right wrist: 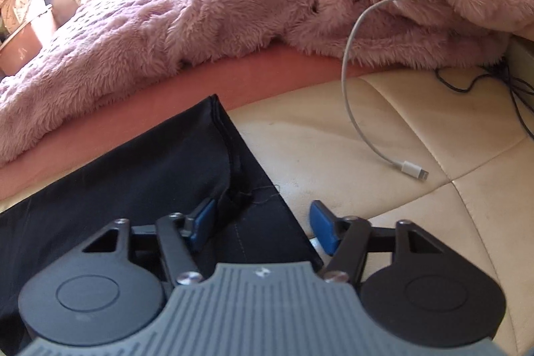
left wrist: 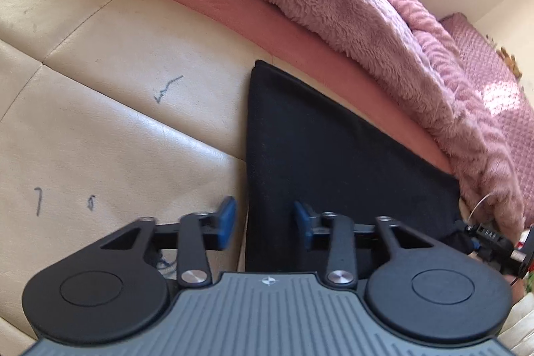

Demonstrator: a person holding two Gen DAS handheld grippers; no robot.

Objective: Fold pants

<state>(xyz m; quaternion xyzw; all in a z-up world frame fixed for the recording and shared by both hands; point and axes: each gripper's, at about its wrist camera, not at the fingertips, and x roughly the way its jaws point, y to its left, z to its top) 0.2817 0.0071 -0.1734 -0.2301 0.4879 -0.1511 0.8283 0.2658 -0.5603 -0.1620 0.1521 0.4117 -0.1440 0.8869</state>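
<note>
Black pants (left wrist: 333, 155) lie flat on a cream leather surface (left wrist: 116, 122), folded into a neat dark panel along the pink bed edge. My left gripper (left wrist: 265, 219) is open, its blue-padded jaws straddling the pants' left edge. In the right wrist view the pants (right wrist: 150, 175) show a seamed hem at their right end. My right gripper (right wrist: 262, 222) is open over that right edge, left pad above the cloth, right pad above the leather. Neither gripper holds anything.
A fluffy pink blanket (left wrist: 333, 5) hangs over the pink mattress edge (right wrist: 233, 79) behind the pants. A white charging cable (right wrist: 353, 89) lies on the leather to the right, with dark cords (right wrist: 494, 82) further right. Pen marks (left wrist: 167, 89) dot the leather at left.
</note>
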